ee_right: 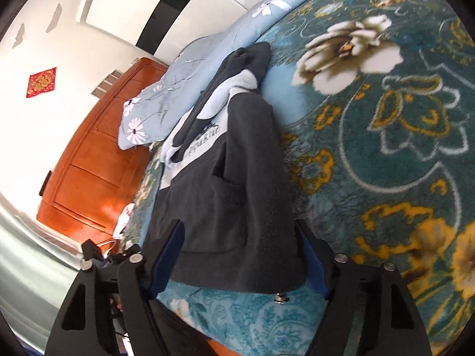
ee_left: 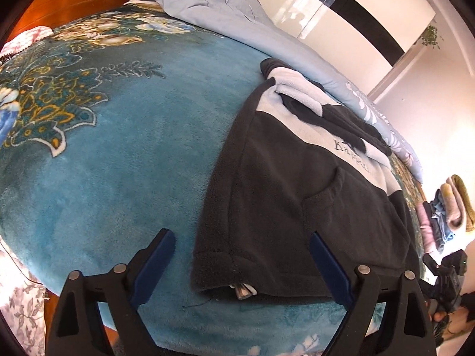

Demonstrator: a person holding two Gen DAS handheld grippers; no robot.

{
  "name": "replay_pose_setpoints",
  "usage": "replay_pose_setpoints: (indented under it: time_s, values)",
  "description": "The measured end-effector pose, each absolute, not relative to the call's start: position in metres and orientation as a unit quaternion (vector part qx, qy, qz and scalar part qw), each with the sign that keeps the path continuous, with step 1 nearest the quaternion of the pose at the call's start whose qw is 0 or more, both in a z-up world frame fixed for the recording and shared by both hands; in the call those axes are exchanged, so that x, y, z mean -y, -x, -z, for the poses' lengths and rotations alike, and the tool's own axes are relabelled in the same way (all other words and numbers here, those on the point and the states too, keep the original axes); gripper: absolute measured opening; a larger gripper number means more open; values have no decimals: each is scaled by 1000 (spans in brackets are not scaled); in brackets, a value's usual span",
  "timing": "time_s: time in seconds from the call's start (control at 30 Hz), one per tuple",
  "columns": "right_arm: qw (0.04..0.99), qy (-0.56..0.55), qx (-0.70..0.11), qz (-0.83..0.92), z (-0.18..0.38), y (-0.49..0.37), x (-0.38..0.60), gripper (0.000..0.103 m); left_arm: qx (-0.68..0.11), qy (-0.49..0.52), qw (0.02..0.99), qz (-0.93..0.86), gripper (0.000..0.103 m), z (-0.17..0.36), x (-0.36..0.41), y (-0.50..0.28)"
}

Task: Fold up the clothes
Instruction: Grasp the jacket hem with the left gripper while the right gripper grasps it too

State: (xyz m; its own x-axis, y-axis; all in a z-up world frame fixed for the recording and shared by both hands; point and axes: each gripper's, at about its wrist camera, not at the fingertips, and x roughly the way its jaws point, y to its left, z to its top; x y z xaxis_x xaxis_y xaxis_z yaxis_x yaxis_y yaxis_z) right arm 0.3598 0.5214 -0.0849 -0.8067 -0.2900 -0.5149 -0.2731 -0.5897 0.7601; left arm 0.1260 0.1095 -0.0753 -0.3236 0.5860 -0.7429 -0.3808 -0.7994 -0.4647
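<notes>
A dark grey fleece jacket (ee_left: 285, 195) with a pale blue chest band and a front pocket lies partly folded on the teal floral blanket (ee_left: 118, 154). Its hem faces me, with a metal zipper end (ee_left: 243, 290) poking out. My left gripper (ee_left: 240, 237) stands open just above the hem's left corner, nothing between its fingers. In the right wrist view the same jacket (ee_right: 237, 195) stretches away from me, sleeves bunched at its far end. My right gripper (ee_right: 239, 228) is open and straddles the near hem, a zipper pull (ee_right: 279, 298) showing below it.
A light blue flowered quilt (ee_left: 225, 9) lies bunched along the far side of the bed. An orange wooden headboard (ee_right: 98, 160) stands behind it. A stack of folded clothes (ee_left: 445, 210) sits at the right. A person's hand (ee_left: 451, 317) holds the other gripper.
</notes>
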Motion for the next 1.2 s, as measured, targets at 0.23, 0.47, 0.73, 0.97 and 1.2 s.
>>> replay_pose_setpoints:
  time_s: [0.23, 0.47, 0.73, 0.97, 1.2]
  values:
    - [-7, -307, 488, 817, 96, -377, -540, 40, 147, 523, 313, -779, 61, 79, -97, -120]
    - [19, -318, 506, 801, 100, -375, -539, 38, 186, 541, 324, -753, 57, 86, -89, -117]
    - [28, -306, 534, 788, 104, -375, -541, 34, 240, 554, 332, -724, 56, 95, -81, -108]
    - [17, -294, 555, 778, 107, -380, -547, 24, 319, 553, 320, -699, 22, 107, -59, -106]
    - [37, -269, 586, 763, 107, -388, -555, 22, 391, 517, 364, -668, 18, 94, -47, -101]
